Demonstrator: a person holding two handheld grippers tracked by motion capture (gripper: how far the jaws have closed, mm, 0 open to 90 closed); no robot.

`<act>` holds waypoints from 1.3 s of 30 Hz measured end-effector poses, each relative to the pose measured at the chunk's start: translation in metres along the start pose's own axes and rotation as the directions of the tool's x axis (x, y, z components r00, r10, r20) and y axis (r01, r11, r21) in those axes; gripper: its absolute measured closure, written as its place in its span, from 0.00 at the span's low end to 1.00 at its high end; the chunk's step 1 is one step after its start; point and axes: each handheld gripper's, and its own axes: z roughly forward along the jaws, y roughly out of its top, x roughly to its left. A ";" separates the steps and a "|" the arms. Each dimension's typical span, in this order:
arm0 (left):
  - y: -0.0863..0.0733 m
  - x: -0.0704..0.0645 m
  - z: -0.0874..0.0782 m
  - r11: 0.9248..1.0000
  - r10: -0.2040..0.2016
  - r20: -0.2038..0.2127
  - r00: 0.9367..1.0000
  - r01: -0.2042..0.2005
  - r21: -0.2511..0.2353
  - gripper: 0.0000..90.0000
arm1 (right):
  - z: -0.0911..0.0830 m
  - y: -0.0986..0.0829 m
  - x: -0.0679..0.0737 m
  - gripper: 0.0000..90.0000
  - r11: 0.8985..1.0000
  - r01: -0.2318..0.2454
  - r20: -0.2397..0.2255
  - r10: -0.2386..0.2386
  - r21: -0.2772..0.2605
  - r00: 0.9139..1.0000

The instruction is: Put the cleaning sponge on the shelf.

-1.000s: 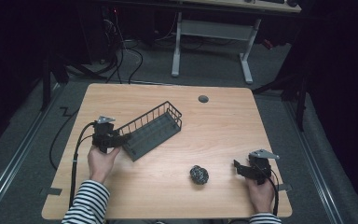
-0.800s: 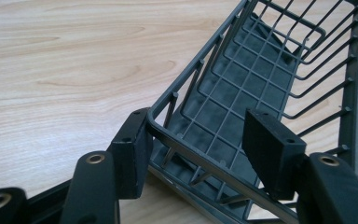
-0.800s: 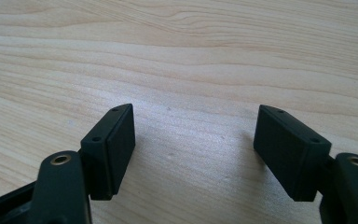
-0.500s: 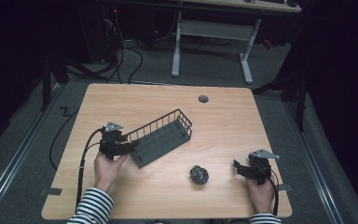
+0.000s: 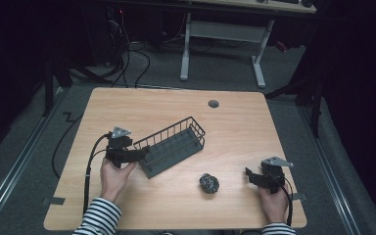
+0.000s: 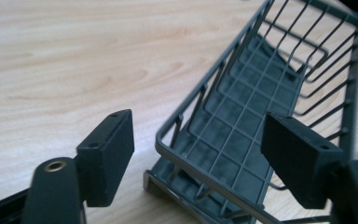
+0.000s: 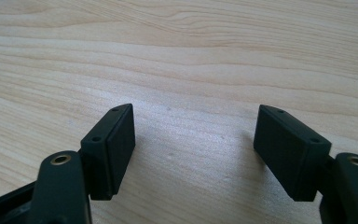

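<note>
Since a second ago the wire basket (image 5: 172, 146) has slid toward the table's middle and swung a little, and the left gripper (image 5: 142, 151) has travelled with it; the right gripper (image 5: 248, 175) has stayed put near the table's front right corner. In the left gripper view the jaws stand spread wide, released, with the basket's near corner rim (image 6: 205, 165) lying between them and touching neither pad as far as can be seen; one pad sits outside the rim over bare wood, the other reaches over the basket's floor. The basket looks tipped, its near end raised off the table (image 5: 127, 112).

Risks, as I judge them: if the jaws close from this stance they would catch only the thin top wire at the corner, and the long basket could pivot or slip out under its own weight. The inner pad could also snag on a wire of the side wall. Pushing further could drive the basket toward the dark crumpled ball (image 5: 208, 183), which lies beyond the jaws, between the two grippers.

The right gripper's jaws (image 7: 196, 154) are likewise parted, with nothing but wood grain between them.

No brand, label or writing can be read on the basket, the ball or the grippers.
</note>
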 end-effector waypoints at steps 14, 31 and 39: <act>-0.002 0.016 -0.041 0.996 0.007 -0.038 0.999 -0.010 -0.092 0.27 | 0.000 0.000 0.000 0.33 1.000 -0.002 0.001 0.002 0.000 1.000; -0.042 0.044 -0.058 0.993 -0.055 -0.101 0.993 0.044 -0.109 0.29 | 0.000 0.000 0.000 0.34 1.000 -0.005 0.000 0.005 -0.001 1.000; -0.062 0.051 -0.047 0.996 -0.068 -0.134 0.989 0.059 -0.069 0.29 | 0.000 0.000 0.000 0.34 1.000 -0.003 0.000 0.003 -0.002 1.000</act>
